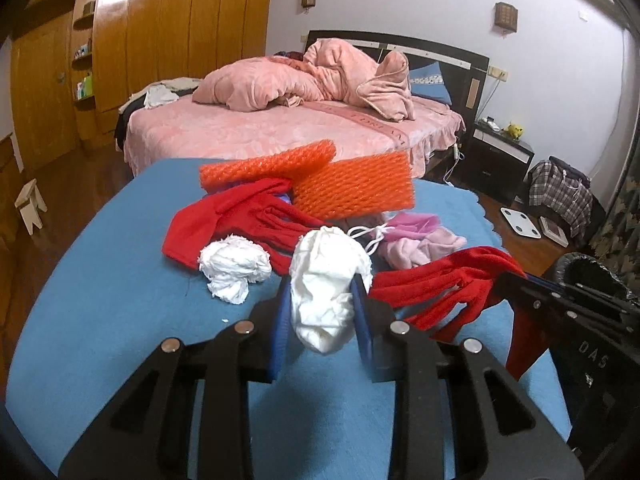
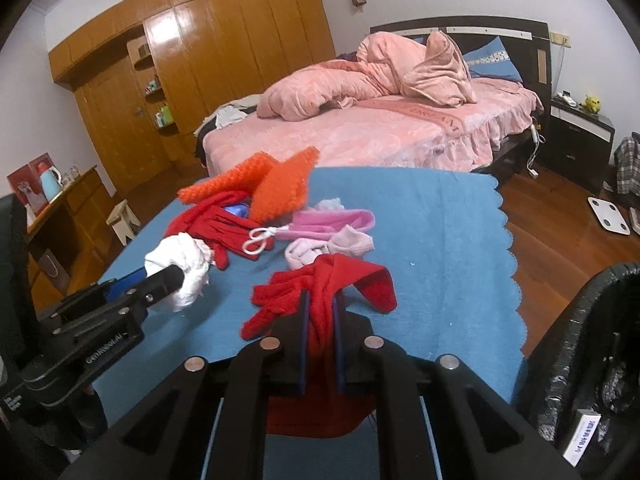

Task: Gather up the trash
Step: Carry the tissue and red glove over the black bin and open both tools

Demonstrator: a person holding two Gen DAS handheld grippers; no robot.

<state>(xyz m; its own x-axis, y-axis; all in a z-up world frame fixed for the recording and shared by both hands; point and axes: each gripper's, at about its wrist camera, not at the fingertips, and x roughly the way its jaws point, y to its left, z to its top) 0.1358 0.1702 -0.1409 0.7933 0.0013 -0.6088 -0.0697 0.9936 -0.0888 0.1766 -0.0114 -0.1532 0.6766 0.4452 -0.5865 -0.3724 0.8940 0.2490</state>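
Note:
My left gripper [image 1: 323, 285] is shut on a crumpled white paper wad [image 1: 326, 280], held a little above the blue tablecloth [image 1: 100, 300]. A second white wad [image 1: 232, 268] lies on the cloth just to its left. My right gripper [image 2: 322, 298] is shut on a red glove [image 2: 352, 280] that hangs from the blue pads, its fingers drooping to the left. From the right wrist view, the left gripper [image 2: 172, 276] shows at the left with its wad [image 2: 180, 260]. A black-lined trash bin [image 2: 592, 340] stands at the table's right side.
At the far side of the cloth lie another red glove [image 1: 224, 220], orange foam netting [image 1: 352, 192], orange bubble wrap [image 1: 264, 168] and pink socks [image 1: 420, 248] with a white cord. A pink bed [image 1: 280, 128] stands beyond the table, wooden floor to the right.

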